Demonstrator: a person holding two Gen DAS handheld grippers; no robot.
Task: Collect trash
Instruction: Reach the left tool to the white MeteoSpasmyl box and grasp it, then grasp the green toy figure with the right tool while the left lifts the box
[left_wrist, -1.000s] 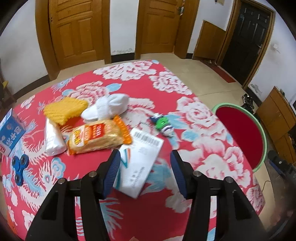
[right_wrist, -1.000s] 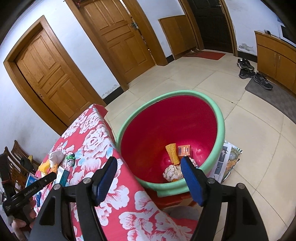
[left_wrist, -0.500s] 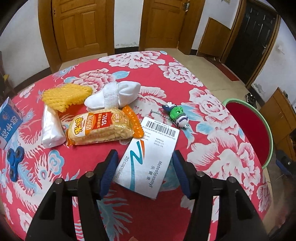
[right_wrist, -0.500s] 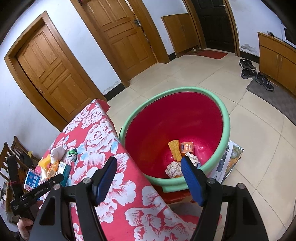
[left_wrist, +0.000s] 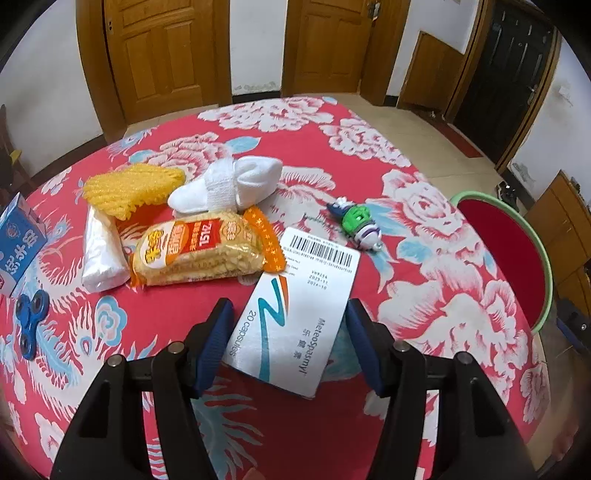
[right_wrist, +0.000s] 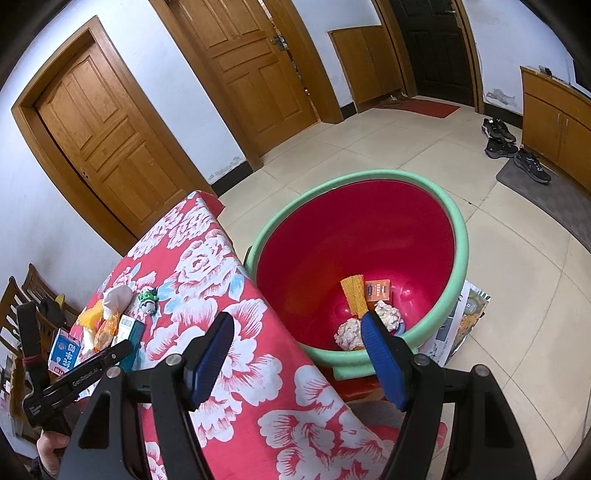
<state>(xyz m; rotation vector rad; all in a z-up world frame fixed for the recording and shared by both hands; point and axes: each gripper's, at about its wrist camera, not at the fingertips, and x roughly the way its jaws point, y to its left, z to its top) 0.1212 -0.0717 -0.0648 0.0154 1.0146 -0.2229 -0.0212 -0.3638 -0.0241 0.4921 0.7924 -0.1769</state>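
The surface (left_wrist: 321, 147), covered in a red cloth with white flowers, is filling most of the left wrist view. To its right, a big red tub (right_wrist: 369, 236) with a green rim is sitting on the floor, touching the edge of the surface, and some scraps, a small orange box and a yellow strip are lying at its bottom.

The left tool (left_wrist: 288, 347) is hanging over the near part of the surface with its jaws standing wide, one on each side of a white medicine box (left_wrist: 295, 314) that is lying flat. The pads are just beside the box's long edges, not pressing on it. The right tool (right_wrist: 295, 354) is hovering above the tub's near rim and the edge of the surface, jaws wide, holding nothing.

Farther left, an orange snack bag (left_wrist: 203, 251) is lying against the far corner of the medicine box. A white rolled sock (left_wrist: 229, 184) is lying beyond the bag, a yellow foam net (left_wrist: 129, 188) to the sock's left, and a white packet (left_wrist: 101, 254) is sitting left of the bag. A small green toy (left_wrist: 356, 223) is lying to the right, apart from the rest. A blue carton (left_wrist: 18, 247) and a blue spinner (left_wrist: 31, 321) are sitting at the far left edge.
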